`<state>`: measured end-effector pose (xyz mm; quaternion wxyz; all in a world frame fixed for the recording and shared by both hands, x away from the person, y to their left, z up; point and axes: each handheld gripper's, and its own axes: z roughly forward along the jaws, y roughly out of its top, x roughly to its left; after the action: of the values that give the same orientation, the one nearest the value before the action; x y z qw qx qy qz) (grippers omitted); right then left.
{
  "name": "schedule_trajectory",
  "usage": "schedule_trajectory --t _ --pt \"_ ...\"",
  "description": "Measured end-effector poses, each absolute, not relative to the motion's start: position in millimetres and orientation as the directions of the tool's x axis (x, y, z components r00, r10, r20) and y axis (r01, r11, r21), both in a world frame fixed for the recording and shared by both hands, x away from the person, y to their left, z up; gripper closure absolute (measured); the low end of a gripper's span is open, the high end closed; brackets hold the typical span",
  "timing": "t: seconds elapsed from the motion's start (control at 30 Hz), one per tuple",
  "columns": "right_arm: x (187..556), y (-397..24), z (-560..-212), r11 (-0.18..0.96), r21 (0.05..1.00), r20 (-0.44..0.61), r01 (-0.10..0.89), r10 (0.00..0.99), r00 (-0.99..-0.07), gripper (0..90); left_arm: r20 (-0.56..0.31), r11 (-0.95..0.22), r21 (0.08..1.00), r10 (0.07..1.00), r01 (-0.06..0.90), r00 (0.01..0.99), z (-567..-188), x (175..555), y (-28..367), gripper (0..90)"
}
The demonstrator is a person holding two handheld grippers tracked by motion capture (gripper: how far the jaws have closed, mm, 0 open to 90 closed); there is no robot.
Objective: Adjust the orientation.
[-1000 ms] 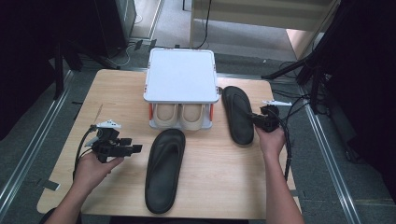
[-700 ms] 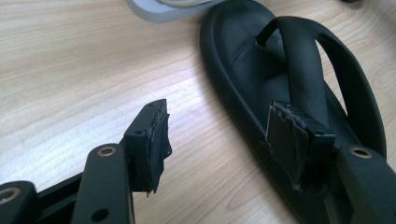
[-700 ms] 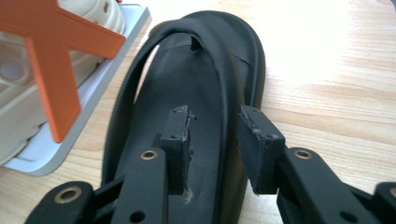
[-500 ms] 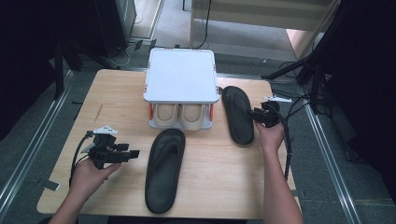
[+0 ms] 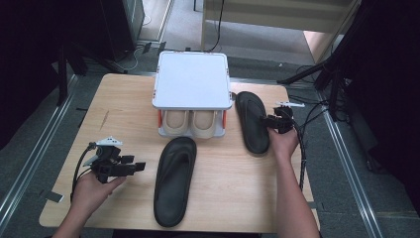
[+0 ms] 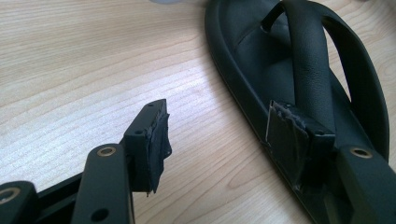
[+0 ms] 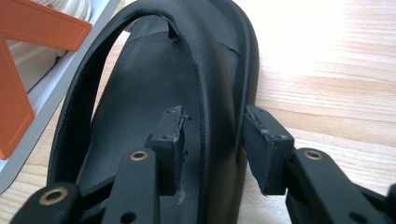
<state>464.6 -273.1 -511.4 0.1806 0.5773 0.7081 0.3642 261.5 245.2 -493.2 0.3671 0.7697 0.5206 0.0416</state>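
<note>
- Your right gripper (image 7: pixel 210 140) has just been spreading its fingers (image 7: pixel 170 135), now apart astride the strap and right edge of the right sandal (image 5: pixel 251 120), unclamped.
- Your left gripper (image 6: pixel 224 135) holds fingers apart, one over the left sandal (image 5: pixel 174 178) mid-counter (image 5: pixel 124 114).

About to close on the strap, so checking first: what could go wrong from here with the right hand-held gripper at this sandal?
1. The right hand-held gripper straddles the strap of the black rubber flip-flop sandal with its jaws having just been opening and pads not pressing; lifting now would likely leave the sandal behind.
2. The sandal lies close beside the white shoe rack with orange brackets, so dragging it might bump the rack.
</note>
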Motion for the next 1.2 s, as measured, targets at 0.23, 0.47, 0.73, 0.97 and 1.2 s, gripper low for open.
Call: schedule_trajectory --t 0.23,0.47,0.73,0.97,1.2 --pt "465.9 -271.7 -511.4 0.062 0.725 0.162 0.686 0.953 -0.257 63.1 -0.32 -0.186 0.606 0.833 0.773 0.452 -494.2 262.3 245.0 39.5" --pt "466.9 -274.6 -512.0 0.03 0.723 0.181 0.69 0.956 -0.232 72.0 -0.318 -0.181 0.61 0.836 0.772 0.448 -494.7 261.4 245.9 39.5" --pt "467.9 -273.4 -510.9 0.009 0.714 0.202 0.7 0.954 -0.219 75.3 -0.315 -0.179 0.61 0.839 0.772 0.443 -494.8 259.6 246.7 39.5" --pt "469.0 -273.2 -510.0 0.007 0.71 0.208 0.704 0.953 -0.219 76.0 -0.318 -0.174 0.608 0.841 0.775 0.439 -494.6 258.3 247.9 39.4" --pt "468.3 -271.2 -506.8 0.006 0.707 0.213 0.707 0.952 -0.22 76.2 -0.32 -0.168 0.609 0.842 0.775 0.434 -494.7 259.2 248.6 38.8"
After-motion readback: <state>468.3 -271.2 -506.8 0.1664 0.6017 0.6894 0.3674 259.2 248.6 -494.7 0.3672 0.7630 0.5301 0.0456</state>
